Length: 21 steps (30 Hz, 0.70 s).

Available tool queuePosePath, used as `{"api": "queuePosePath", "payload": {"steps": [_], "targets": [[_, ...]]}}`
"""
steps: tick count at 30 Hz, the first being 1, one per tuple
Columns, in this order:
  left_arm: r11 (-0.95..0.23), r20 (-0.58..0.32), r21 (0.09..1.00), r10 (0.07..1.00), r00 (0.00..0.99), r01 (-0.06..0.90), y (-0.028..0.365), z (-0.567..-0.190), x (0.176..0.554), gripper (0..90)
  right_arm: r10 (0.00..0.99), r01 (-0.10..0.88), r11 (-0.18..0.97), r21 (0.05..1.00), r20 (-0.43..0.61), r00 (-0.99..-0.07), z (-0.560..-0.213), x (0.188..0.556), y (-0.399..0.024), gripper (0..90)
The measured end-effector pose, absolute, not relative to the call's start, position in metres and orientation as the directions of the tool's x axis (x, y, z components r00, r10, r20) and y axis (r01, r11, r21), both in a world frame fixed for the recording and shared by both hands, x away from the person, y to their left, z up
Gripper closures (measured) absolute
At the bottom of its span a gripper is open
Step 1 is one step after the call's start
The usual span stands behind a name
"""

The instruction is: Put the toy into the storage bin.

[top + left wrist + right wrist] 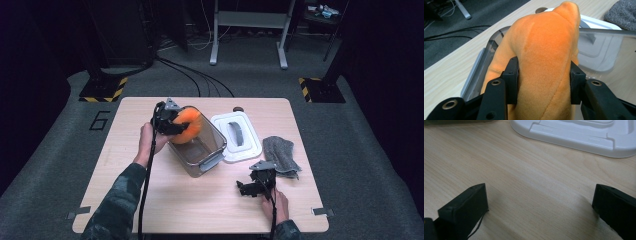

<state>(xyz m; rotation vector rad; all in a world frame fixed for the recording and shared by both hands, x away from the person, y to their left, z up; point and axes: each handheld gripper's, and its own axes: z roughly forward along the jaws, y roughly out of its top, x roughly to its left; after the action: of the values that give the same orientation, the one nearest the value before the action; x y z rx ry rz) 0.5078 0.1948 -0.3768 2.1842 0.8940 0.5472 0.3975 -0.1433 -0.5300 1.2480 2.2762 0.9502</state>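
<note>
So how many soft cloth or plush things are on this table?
2. An orange plush is clamped in the left gripper over the clear bin. A grey cloth lies at the table's right side, beside the white lid. The bin could hide more.

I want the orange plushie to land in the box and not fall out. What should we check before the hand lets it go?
1. Grip on the orange plush toy: ok, the left gripper has both pads pressed into its sides.
2. Toy over the clear plastic box: ok, it hangs at the box's far end, above the opening.
3. Box open: ok, the white lid lies on the table beside it.
4. Room inside the box: ok, what shows of its floor looks bare.
5. Right gripper out of the way: ok, open, low over the table, apart from the box.
6. Toy's lower end inside the rim: cannot tell.
</note>
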Motion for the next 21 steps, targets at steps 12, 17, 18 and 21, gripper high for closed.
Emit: {"api": "queuePosePath", "payload": {"steps": [12, 17, 18, 21], "targets": [[-0.522, 0.108, 0.711, 0.743, 0.66, 0.471, 0.19, -0.394, 0.515, 53.1, 0.842, 0.589, 0.381, 0.712, -0.004, -0.54, -0.53, 0.398, -0.143, 0.0], [-0.525, 0.096, 0.688, 0.75, 0.655, 0.501, 0.186, -0.399, 0.518, 47.8, 0.841, 0.589, 0.383, 0.711, -0.005, -0.54, -0.53, 0.398, -0.144, 0.0], [-0.527, 0.093, 0.682, 0.75, 0.655, 0.507, 0.185, -0.401, 0.519, 46.7, 0.841, 0.589, 0.382, 0.712, -0.005, -0.54, -0.53, 0.398, -0.144, 0.0], [-0.528, 0.09, 0.671, 0.755, 0.649, 0.521, 0.183, -0.404, 0.522, 40.3, 0.842, 0.589, 0.382, 0.712, -0.005, -0.54, -0.53, 0.398, -0.144, 0.0]]}}
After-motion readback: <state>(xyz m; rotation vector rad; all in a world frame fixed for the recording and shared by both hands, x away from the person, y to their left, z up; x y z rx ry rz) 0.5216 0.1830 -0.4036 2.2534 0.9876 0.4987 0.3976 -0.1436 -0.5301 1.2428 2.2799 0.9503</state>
